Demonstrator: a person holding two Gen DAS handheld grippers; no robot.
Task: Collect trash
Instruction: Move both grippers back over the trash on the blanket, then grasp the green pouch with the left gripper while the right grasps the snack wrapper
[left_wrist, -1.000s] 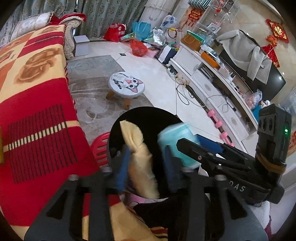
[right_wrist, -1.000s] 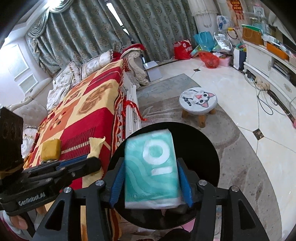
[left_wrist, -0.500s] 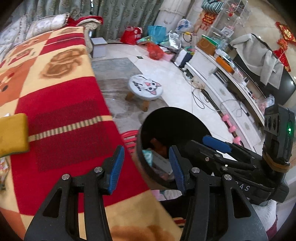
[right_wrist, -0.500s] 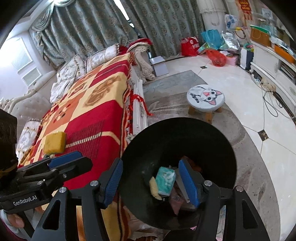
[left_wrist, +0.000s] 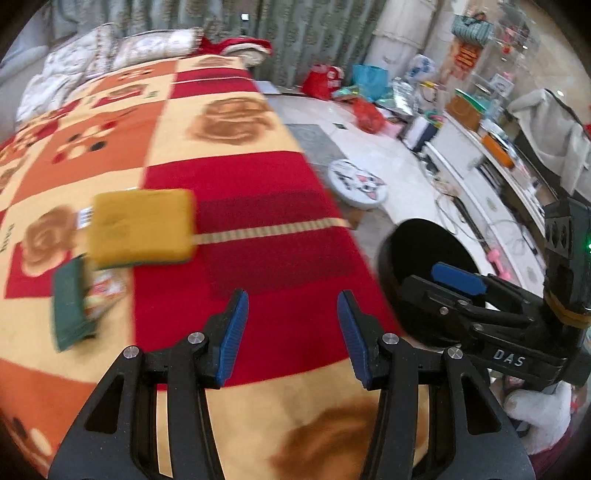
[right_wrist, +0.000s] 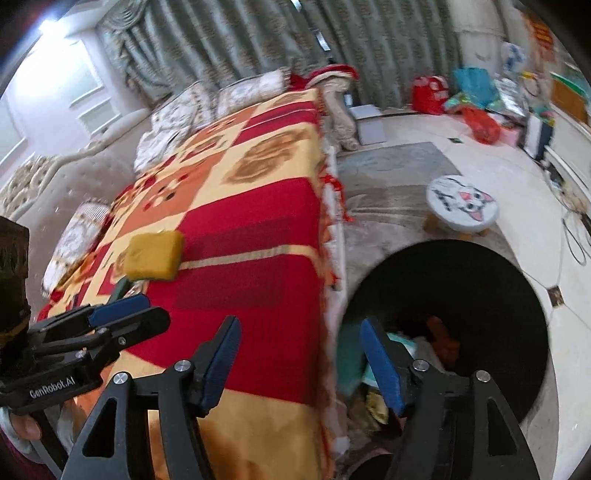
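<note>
A yellow sponge-like block lies on the red and yellow blanket, left of my left gripper, which is open and empty above the blanket. A green wrapper and other small packets lie beside the block. The block also shows in the right wrist view. The black trash bin stands on the floor by the bed edge, with a teal tissue pack and other trash inside. My right gripper is open and empty, over the bed edge and the bin's left rim.
A cat-face stool stands on the grey rug beyond the bin. Bags and clutter lie by the curtains. A white TV cabinet with cables runs along the right. Pillows sit at the bed's far end.
Both grippers dropped their trash into the bin and opened: the yellow crumpled piece from the left, the teal tissue pack from the right. Both then swung left, toward the bed.
</note>
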